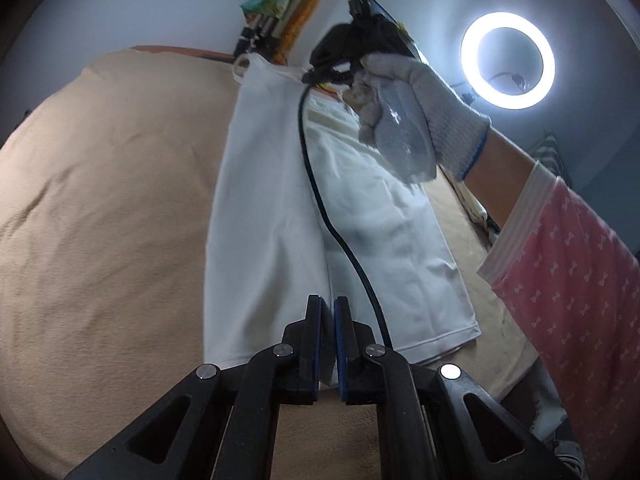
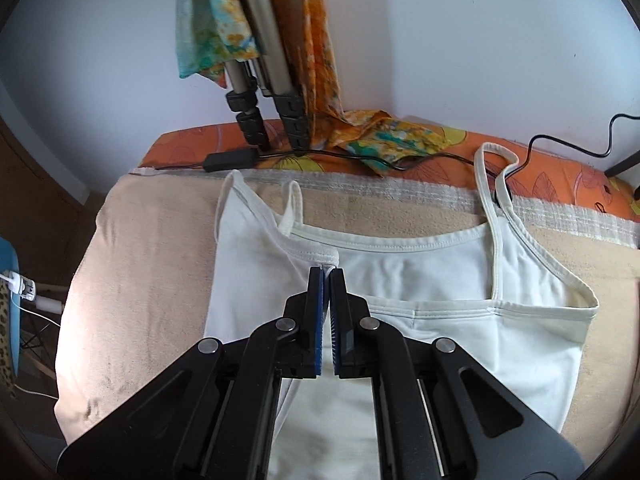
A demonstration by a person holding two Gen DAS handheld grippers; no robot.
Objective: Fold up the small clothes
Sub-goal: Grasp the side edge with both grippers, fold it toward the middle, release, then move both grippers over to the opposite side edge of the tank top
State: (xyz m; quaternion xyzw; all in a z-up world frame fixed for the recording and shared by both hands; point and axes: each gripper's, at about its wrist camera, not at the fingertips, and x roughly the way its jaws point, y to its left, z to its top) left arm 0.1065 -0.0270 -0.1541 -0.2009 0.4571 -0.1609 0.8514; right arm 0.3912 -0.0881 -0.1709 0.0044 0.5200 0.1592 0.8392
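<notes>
A white strappy top (image 2: 440,280) lies on a beige blanket (image 2: 140,280), its left side folded over toward the middle. My right gripper (image 2: 329,274) is shut on the folded edge near the top's neckline. In the left wrist view the top (image 1: 272,200) runs away from me. My left gripper (image 1: 328,304) is shut on the folded edge at the hem end. The right gripper (image 1: 332,72), held by a gloved hand, pinches the far end of the same fold.
A black cable (image 1: 340,240) hangs from the right gripper across the top. A ring light (image 1: 508,60) glows at the right. Tripod legs (image 2: 272,120) draped with an orange cloth (image 2: 320,60) stand on an orange sheet (image 2: 560,168) behind the blanket, with cables.
</notes>
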